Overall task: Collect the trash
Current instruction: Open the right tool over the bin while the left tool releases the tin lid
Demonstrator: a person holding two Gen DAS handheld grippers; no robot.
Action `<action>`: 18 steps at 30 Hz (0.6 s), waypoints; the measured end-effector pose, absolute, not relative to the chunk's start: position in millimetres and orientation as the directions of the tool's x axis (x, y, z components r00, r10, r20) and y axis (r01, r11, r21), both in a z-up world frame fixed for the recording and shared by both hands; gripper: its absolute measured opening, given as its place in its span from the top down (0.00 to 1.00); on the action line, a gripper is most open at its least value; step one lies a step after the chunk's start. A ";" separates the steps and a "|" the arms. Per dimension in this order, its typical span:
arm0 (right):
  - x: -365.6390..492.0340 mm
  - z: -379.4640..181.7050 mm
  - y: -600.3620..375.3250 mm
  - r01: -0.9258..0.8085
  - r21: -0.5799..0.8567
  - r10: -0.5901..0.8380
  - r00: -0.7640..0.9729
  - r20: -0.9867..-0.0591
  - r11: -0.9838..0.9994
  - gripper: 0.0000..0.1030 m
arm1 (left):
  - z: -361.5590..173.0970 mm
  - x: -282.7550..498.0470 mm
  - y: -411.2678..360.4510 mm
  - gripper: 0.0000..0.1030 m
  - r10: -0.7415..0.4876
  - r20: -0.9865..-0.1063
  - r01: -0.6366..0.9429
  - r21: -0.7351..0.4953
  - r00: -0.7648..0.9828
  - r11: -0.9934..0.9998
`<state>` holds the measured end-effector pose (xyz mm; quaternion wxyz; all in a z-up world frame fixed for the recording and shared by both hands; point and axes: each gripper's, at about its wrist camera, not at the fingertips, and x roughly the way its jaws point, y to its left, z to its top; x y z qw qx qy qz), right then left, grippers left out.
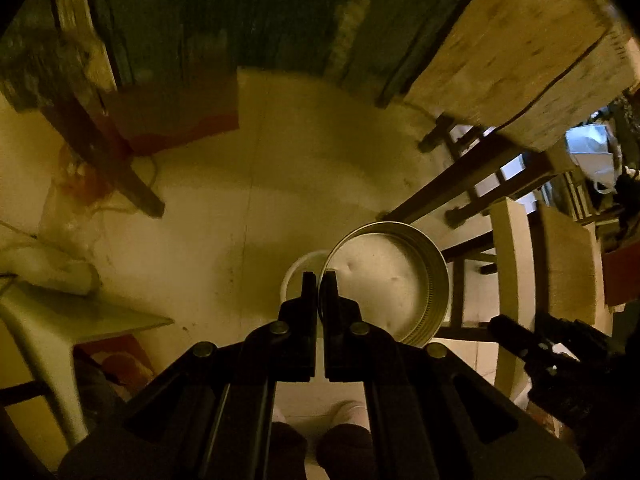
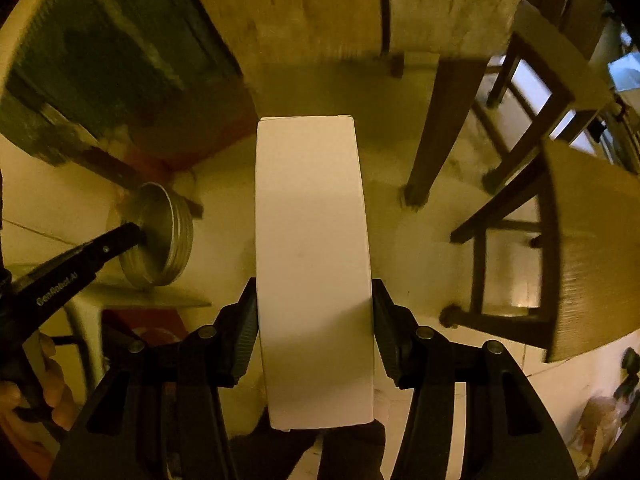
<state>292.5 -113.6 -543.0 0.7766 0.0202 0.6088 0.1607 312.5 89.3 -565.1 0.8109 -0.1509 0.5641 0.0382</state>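
Trash is held in both grippers, above a pale floor (image 1: 248, 184). On the left, a round metal lid (image 1: 390, 282) is pinched by its rim between the nearly closed jaws of the left gripper (image 1: 319, 280); its hollow side is turned toward the camera, and it hangs off the fingers to the right. A white round rim (image 1: 298, 270) is seen just below and behind it, possibly a bin or bucket on the floor, though the dim, blurred view leaves that uncertain. Further right, a white rectangular box (image 2: 312, 272) is clamped across its narrow width between the half-spread jaws of the right gripper (image 2: 314, 320). Its long axis runs straight away from the camera, along the fingers, with the far end pointed down toward the floor near a dark table leg (image 2: 432, 132). A wooden chair (image 2: 576, 248) stands at the right.

The carrying step appears to be in hand, with both pieces already picked up. The next move would call for each piece to be brought over an open container and the jaws to be parted, the box end-first.
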 end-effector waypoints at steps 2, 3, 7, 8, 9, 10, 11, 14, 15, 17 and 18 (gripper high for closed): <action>294.0 -560.2 -106.9 -0.240 0.220 0.270 0.203 -0.941 0.946 0.53 | -588.7 313.2 91.5 0.99 -0.107 -0.932 -0.238 -0.198 0.346 0.951; 294.8 -568.3 -104.2 -0.252 0.222 0.276 0.207 -0.938 0.942 0.52 | -601.2 314.1 92.2 0.99 -0.105 -0.935 -0.239 -0.194 0.340 0.951; 301.8 -589.6 -93.6 -0.278 0.255 0.315 0.201 -0.927 0.926 0.49 | -632.0 322.4 92.6 0.99 -0.118 -0.939 -0.246 -0.203 0.322 0.948; 304.6 -595.4 -93.8 -0.274 0.260 0.317 0.190 -0.929 0.926 0.42 | -642.3 325.0 92.4 0.99 -0.130 -0.941 -0.253 -0.215 0.313 0.943; 306.0 -599.1 -93.6 -0.265 0.262 0.316 0.190 -0.929 0.928 0.36 | -648.0 326.8 90.9 0.99 -0.137 -0.942 -0.257 -0.220 0.307 0.941; 306.2 -602.0 -93.2 -0.259 0.263 0.317 0.194 -0.929 0.929 0.36 | -657.6 329.6 89.0 0.99 -0.143 -0.944 -0.263 -0.224 0.296 0.938; 308.0 -604.4 -95.7 -0.251 0.265 0.317 0.194 -0.928 0.931 0.36 | -662.3 331.5 86.1 0.99 -0.144 -0.946 -0.266 -0.224 0.291 0.938; 308.8 -610.5 -99.8 -0.225 0.265 0.308 0.181 -0.934 0.938 0.36 | -677.6 338.0 77.5 0.82 -0.148 -0.950 -0.277 -0.226 0.276 0.934; 308.8 -611.2 -102.9 -0.217 0.267 0.307 0.176 -0.935 0.939 0.36 | -682.9 341.4 73.9 0.61 -0.153 -0.957 -0.281 -0.222 0.248 0.934; 308.7 -612.6 -107.5 -0.202 0.267 0.302 0.166 -0.939 0.942 0.36 | -695.3 346.2 69.9 0.55 -0.168 -0.965 -0.295 -0.224 0.201 0.929; 309.2 -612.8 -111.6 -0.196 0.266 0.298 0.161 -0.941 0.944 0.36 | -698.4 346.1 68.8 0.55 -0.173 -0.966 -0.297 -0.226 0.194 0.928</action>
